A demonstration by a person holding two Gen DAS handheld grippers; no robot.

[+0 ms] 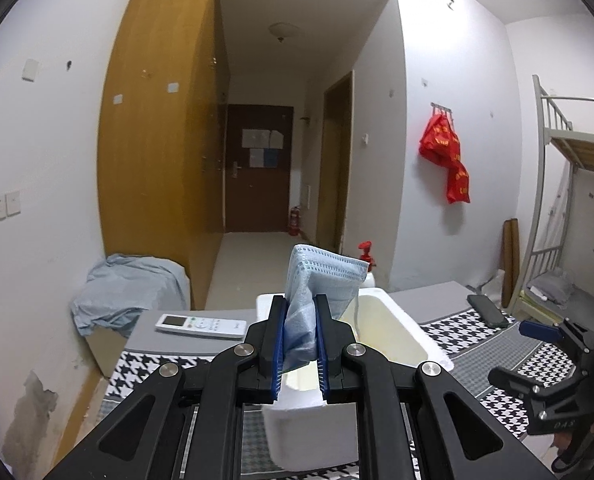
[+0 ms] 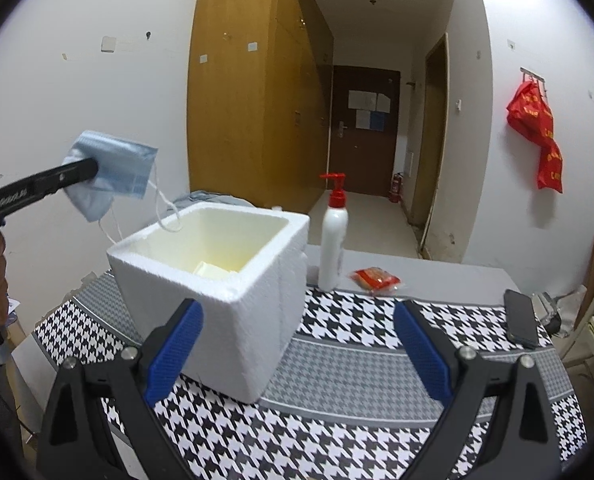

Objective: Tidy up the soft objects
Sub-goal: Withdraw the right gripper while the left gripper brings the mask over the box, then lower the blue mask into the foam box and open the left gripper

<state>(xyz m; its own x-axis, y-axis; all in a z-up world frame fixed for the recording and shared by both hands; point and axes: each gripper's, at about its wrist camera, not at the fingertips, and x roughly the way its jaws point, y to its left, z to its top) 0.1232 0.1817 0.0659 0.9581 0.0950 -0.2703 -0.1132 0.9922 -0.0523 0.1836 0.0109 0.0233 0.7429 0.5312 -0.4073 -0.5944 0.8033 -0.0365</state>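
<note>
My left gripper (image 1: 300, 312) is shut on a blue face mask (image 1: 321, 280) and holds it above the near-left rim of an open white foam box (image 1: 401, 332). In the right wrist view the mask (image 2: 109, 180) hangs from the left gripper (image 2: 91, 168) up and left of the box (image 2: 257, 304), its ear loops dangling onto the rim. A pale object (image 2: 213, 270) lies inside the box. My right gripper (image 2: 297, 344) is open and empty, low in front of the box; it also shows in the left wrist view (image 1: 537, 330).
A houndstooth cloth (image 2: 357, 360) covers the table. A white pump bottle (image 2: 333, 248), a red snack packet (image 2: 375, 280) and a dark phone (image 2: 519, 318) lie right of the box. A white remote (image 1: 201, 325) lies left. A bunk bed (image 1: 569, 184) stands right.
</note>
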